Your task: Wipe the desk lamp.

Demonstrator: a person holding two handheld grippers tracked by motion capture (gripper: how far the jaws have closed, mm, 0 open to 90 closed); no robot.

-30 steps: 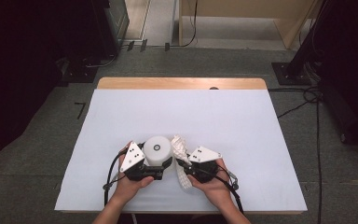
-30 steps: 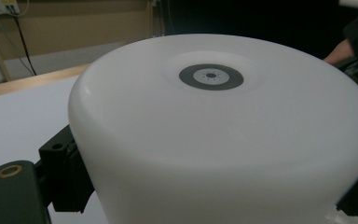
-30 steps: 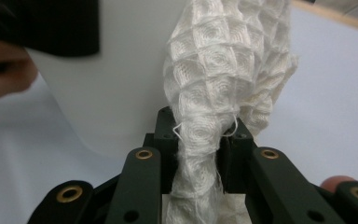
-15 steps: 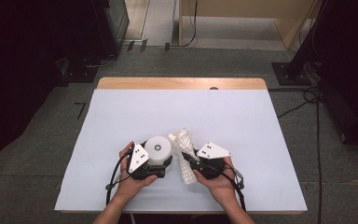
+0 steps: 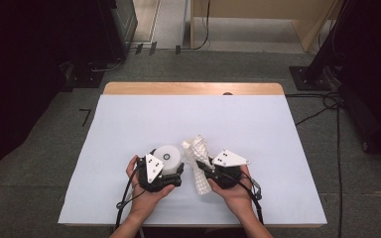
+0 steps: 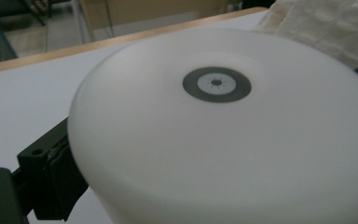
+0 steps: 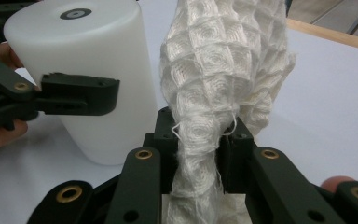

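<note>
A white cylinder (image 5: 167, 156) with a grey ring mark on top stands upright on the table's white cover (image 5: 129, 119), toward its near edge. My left gripper (image 5: 167, 162) is shut on it, one jaw on each side; a black finger (image 7: 79, 95) presses against the cylinder's wall (image 7: 93, 56). In the left gripper view the cylinder (image 6: 214, 130) is very close, with one pad (image 6: 51, 177) at its left. Just right of it, my right gripper (image 5: 203, 167) is shut on a white waffle-weave cloth (image 5: 198, 148). The cloth (image 7: 223, 70) is bunched between the pads (image 7: 235, 149) and rises beside the cylinder.
The wooden table edge (image 5: 193, 88) runs along the far side. Black stands and cables (image 5: 327, 99) lie on the grey floor around the table. Both hands rest near the table's front edge.
My left hand has shifted a little to the right at the cylinder, which stays in place. The right gripper and the cloth's upper end have edged slightly rightward.
</note>
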